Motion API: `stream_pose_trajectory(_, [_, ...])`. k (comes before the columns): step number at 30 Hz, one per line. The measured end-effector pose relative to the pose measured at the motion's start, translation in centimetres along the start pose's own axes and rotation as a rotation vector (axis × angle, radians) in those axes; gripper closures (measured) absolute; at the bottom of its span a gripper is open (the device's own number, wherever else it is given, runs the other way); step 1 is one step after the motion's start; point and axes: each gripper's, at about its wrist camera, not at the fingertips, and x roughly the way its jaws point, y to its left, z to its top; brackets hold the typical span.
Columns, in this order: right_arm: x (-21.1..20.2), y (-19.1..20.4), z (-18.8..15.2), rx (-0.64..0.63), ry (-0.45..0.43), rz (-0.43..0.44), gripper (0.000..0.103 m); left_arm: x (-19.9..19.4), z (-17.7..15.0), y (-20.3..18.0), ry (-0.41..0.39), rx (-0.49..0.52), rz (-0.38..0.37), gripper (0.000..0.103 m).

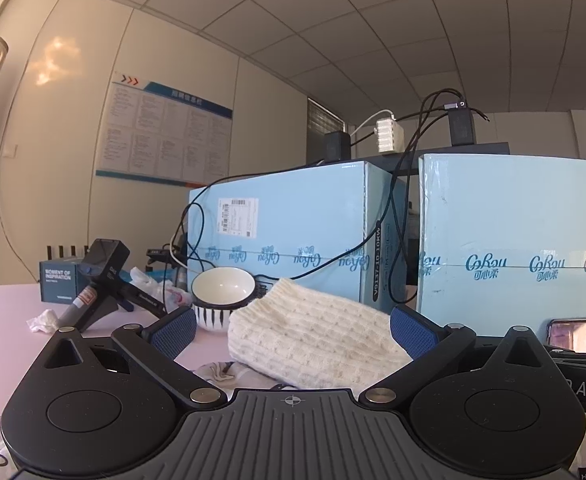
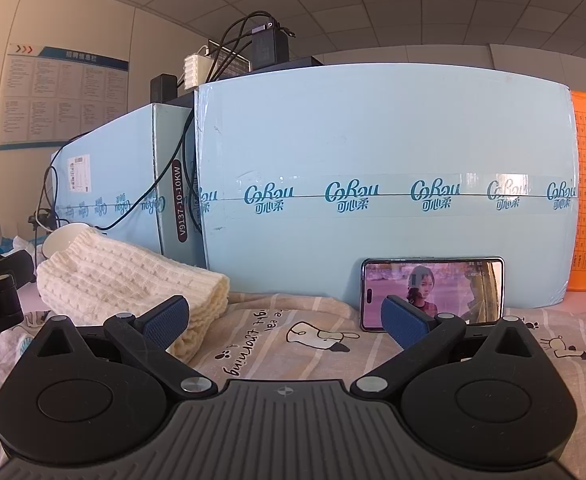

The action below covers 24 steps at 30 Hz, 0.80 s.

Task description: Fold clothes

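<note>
A folded cream knit garment (image 1: 313, 336) lies on the table right in front of my left gripper (image 1: 293, 330), whose jaws stand wide open around its near end, empty. The knit also shows in the right wrist view (image 2: 129, 280), to the left of my right gripper (image 2: 285, 320), which is open and empty. Under the right gripper lies a striped beige cloth with cartoon prints (image 2: 293, 344); its edge shows in the left wrist view (image 1: 221, 372).
Two light blue cartons (image 2: 373, 160) (image 1: 285, 232) stand close behind. A phone (image 2: 433, 294) leans on the right carton. A striped bowl (image 1: 221, 296), a black handheld device (image 1: 101, 280), crumpled tissue (image 1: 45, 320) and cables (image 1: 393, 220) sit at the left.
</note>
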Motion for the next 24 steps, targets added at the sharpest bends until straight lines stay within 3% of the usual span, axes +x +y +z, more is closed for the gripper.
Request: stream_pose_trajectory(24, [0.11,0.06,-0.06,0.000,0.007,0.009,0.000,0.15,-0.01,0.34,0.018,-0.002,0.008,0.000])
